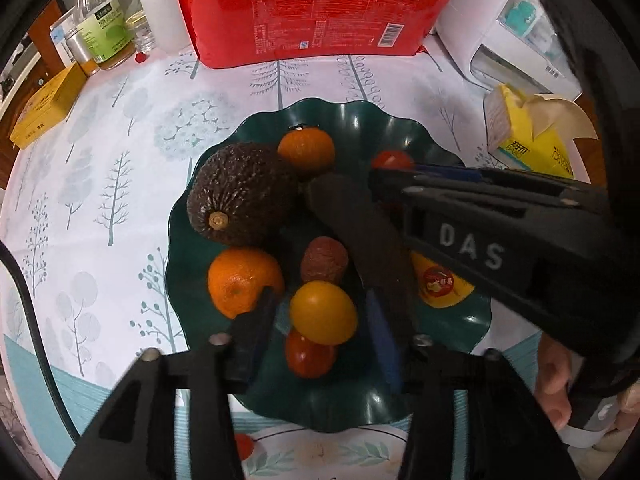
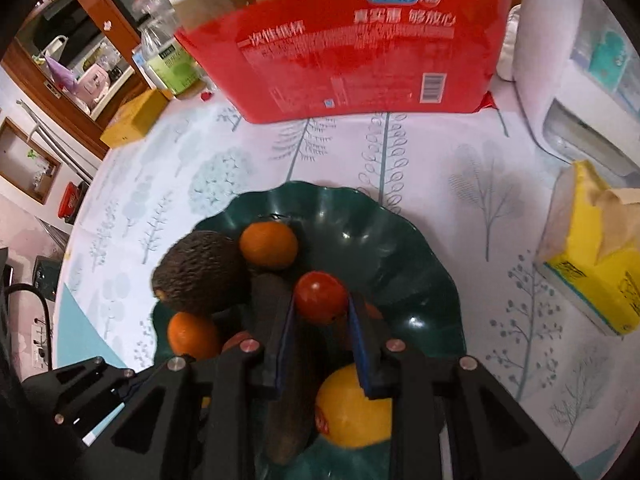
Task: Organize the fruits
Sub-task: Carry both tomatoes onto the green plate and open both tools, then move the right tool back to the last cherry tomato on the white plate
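Honestly, your right hand-held gripper (image 2: pixel 322 304) pinched the red tomato (image 2: pixel 320 296); the left hand-held gripper (image 1: pixel 320 316), half open, straddled the yellow tomato (image 1: pixel 323 312) unclamped. Release gently onto the green plate (image 2: pixel 400 248).

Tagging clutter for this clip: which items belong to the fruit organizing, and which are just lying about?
Belongs to the job:
dark green wavy-edged plate
dark bumpy avocado
two round orange tangerines
small red tomato between the right gripper fingers
yellow-orange round fruit

Lying about:
red paper-cup pack
yellow tissue pack
green-labelled clear bottle
flat yellow box
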Available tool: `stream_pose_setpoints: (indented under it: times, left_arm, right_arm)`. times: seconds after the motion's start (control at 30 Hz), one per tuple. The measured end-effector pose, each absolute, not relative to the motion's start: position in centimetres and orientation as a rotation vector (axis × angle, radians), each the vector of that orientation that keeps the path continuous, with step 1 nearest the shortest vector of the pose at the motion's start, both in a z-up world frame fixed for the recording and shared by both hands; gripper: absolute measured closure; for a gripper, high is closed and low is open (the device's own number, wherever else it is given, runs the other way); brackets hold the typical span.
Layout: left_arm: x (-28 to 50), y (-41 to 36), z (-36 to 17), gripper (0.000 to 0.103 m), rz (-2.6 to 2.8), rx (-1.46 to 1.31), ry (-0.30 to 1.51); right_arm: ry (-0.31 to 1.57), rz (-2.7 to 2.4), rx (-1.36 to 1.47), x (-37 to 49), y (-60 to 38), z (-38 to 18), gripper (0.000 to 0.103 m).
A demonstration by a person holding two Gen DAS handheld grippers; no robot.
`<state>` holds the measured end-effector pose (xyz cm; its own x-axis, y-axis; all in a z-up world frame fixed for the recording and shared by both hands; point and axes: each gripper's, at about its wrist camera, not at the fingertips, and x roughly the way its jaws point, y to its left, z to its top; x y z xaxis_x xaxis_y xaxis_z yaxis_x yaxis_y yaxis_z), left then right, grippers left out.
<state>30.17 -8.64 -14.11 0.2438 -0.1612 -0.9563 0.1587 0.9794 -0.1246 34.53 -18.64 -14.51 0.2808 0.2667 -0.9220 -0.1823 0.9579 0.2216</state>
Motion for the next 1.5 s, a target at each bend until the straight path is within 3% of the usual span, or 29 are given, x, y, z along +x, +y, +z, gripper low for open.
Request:
stream_pose_setpoints:
  times: [0.17,0.77,1.1,1.5]
  left_arm:
    - [30.0,-8.9,-13.6,0.032,-0.219,0.004,1.281]
    - [27.0,-8.7,-10.9,0.032,-0.218,0.027,1.254]
    - [22.9,-5.2,-5.4,0.031,-0.152,0.020,1.179]
    - [15.9,0.0,1.3,0.023,-0.053,-0.053,1.042]
  right_arm:
    - [1.227,0.325,0.097,34.6,-18.8,-14.6,0.067]
    - [1.184,0.303,0.124,31.8,-20.0,-12.2,0.067]
    - [1.133,0.288,0.136,27.4,-20.7,-8.3,0.067]
    - [1.025,0.324,0.128,19.2,-20.9,-2.1,0.067]
